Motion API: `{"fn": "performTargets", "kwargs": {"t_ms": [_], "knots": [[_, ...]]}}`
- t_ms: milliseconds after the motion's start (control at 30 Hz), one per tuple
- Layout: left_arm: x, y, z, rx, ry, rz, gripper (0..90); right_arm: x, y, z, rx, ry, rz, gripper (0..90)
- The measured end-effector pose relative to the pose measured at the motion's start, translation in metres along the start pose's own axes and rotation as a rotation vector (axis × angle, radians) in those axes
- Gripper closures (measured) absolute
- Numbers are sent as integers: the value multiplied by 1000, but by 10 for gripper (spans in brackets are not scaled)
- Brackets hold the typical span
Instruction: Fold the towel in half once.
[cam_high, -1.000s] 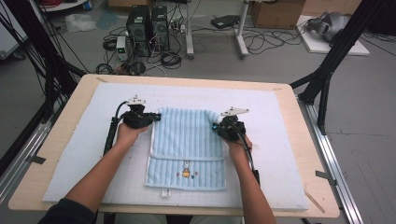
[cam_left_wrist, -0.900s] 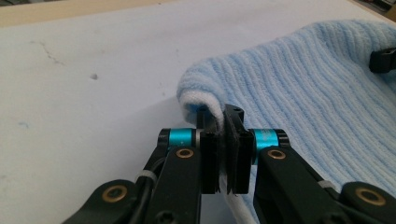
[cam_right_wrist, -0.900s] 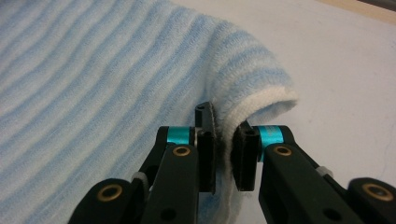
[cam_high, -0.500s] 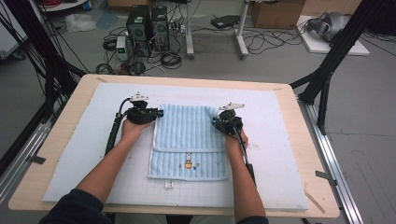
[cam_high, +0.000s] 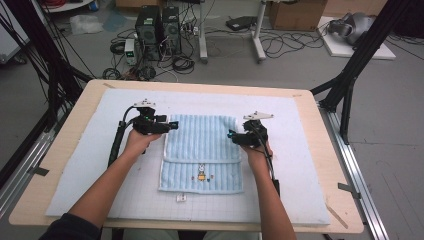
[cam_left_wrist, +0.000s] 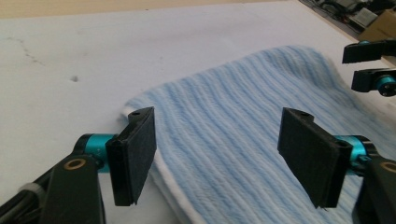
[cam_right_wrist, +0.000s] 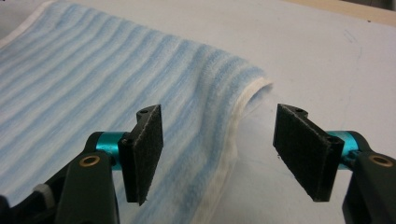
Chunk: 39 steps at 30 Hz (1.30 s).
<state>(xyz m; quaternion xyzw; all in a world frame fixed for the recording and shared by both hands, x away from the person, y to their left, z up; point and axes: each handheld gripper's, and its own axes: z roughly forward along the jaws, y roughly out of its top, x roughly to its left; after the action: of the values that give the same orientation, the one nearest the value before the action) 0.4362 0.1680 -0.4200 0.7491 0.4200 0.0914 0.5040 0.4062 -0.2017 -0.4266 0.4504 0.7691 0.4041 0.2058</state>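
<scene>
Two hand-held grippers are before us, the left hand-held gripper (cam_high: 172, 124) at the left edge of the blue striped towel (cam_high: 202, 150) and the right hand-held gripper (cam_high: 231, 135) at its right edge, each with jaws that have just been opening and now stand spread, pads clear of the cloth. We find the towel folded once and lying flat on the white mat (cam_high: 75, 165) that covers the surface (cam_high: 345, 210), its small embroidered figure (cam_high: 201, 176) on the near layer. We note, in each gripper view, the towel's folded edge passing between the parted jaws, unpinched.
</scene>
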Motion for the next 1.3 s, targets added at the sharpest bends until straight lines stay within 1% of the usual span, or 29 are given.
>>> {"fn": "performTargets", "kwargs": {"t_ms": [33, 67, 100, 133, 167, 200, 300, 367, 400, 433, 467, 500, 600, 667, 700, 733, 767, 800, 833, 900, 933, 1067, 1100, 1133, 1167, 1200, 1233, 1267, 1300], "knots": [[-5, -2, -4, -20, -7, 15, 284, 0, -2, -4, -3, 3, -2, 326], [-5, -2, -4, -20, -7, 15, 286, 0, -4, -6, -4, 6, 0, 326], [-10, -8, -9, -32, -18, 21, 288, 0, -6, -12, -2, 8, -1, 321], [-10, -8, -9, -32, -18, 21, 288, 0, -6, -12, -2, 8, -1, 321], [-14, -14, -12, -27, -28, 25, 290, -1, -10, -20, -14, 16, 0, 326], [-14, -14, -12, -27, -28, 25, 292, -1, -10, -20, -14, 16, 0, 326], [-21, -27, -19, -13, -33, 56, 296, 2, -18, -36, -30, 25, -13, 332], [-23, -34, -22, -8, -46, 55, 300, 4, -22, -43, -29, 57, -9, 334], [-23, -34, -22, -8, -46, 55, 303, 4, -22, -43, -29, 57, -9, 334], [-24, -39, -24, 6, -64, 74, 313, 8, -27, -49, -31, 91, -14, 339], [-24, -39, -24, 6, -64, 74, 328, 10, -29, -51, -28, 93, -26, 341], [-26, -42, -27, 11, -60, 89, 330, 13, -31, -53, -29, 93, -34, 342], [-28, -47, -31, 17, -57, 96, 334, 17, -35, -57, -29, 96, -46, 346], [-29, -48, -33, 23, -56, 100, 339, 19, -39, -58, -23, 97, -39, 345], [-31, -51, -36, 23, -52, 113, 341, 19, -40, -58, -20, 96, -37, 345], [-31, -51, -36, 23, -52, 113, 342, 19, -40, -58, -20, 96, -37, 345], [-32, -56, -39, 16, -60, 116, 352, 19, -43, -59, -18, 94, -31, 345], [-32, -56, -39, 16, -60, 116, 365, 20, -44, -59, -16, 94, -30, 346], [-33, -60, -40, 23, -62, 123, 375, 21, -44, -59, -10, 87, -36, 347], [-33, -62, -40, 29, -62, 126, 403, 22, -45, -59, -2, 83, -50, 360], [-35, -65, -39, 47, -61, 138, 416, 24, -46, -59, 2, 83, -55, 364], [-39, -69, -40, 53, -51, 155, 466, 27, -46, -62, 13, 83, -79, 408], [-40, -70, -39, 70, -50, 167, 473, 26, -46, -63, 10, 91, -74, 417], [-42, -72, -40, 97, -35, 183, 490, 26, -47, -63, 6, 95, -72, 423], [-43, -73, -40, 104, -28, 195, 514, 26, -47, -64, 7, 95, -67, 425], [-43, -73, -40, 104, -28, 195, 528, 26, -48, -64, 7, 95, -66, 425], [-46, -74, -42, 111, -8, 222, 550, 27, -50, -64, 7, 96, -63, 423], [-46, -74, -42, 111, -8, 222, 576, 27, -51, -65, 10, 92, -66, 423], [-47, -76, -43, 112, -1, 235, 605, 28, -53, -65, 12, 95, -63, 421]]}}
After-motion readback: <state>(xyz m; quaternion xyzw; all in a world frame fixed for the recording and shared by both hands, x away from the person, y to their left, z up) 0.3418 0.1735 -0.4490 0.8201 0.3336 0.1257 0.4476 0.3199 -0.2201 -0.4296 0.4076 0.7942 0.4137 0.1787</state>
